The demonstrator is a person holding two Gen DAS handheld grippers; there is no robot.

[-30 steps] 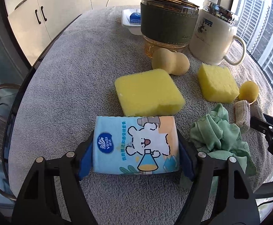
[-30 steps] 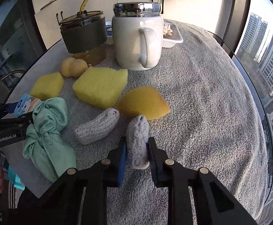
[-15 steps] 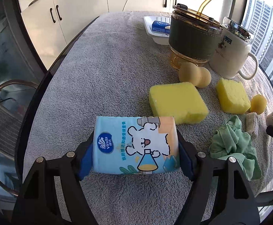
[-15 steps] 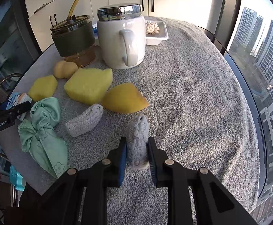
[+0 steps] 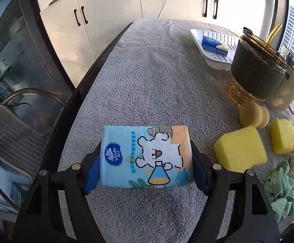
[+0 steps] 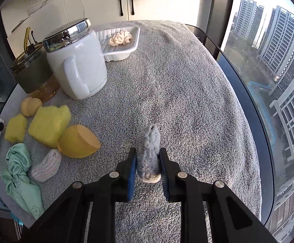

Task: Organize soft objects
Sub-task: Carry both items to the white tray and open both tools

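Two grippers, both loaded, over a grey towel (image 5: 157,85) covering the table. Left gripper (image 5: 146,162) clamps a tissue pack (image 5: 147,156) across its long axis, jaws wide, pads at 9 and 3 o'clock on its short ends. The pack looks lifted off the towel, though I cannot be sure. Open towel lies ahead at 12 o'clock; a white tray (image 5: 213,58) with a blue packet sits at 1 o'clock.

In the right view, a white mug (image 6: 80,68) and tumbler (image 6: 31,75) stand at 10 o'clock, and a second tray (image 6: 124,48) at 11 o'clock holds a cream bundle. Sponges (image 6: 50,125), a green cloth (image 6: 19,174) and a pale roll (image 6: 46,165) cluster at 9 o'clock.

Right gripper (image 6: 148,166) pinches a grey roll (image 6: 148,154), jaws nearly closed, long axis pointing straight ahead. Its tray lies forward and slightly left, so the right hand is probably the nearer one for that drop.
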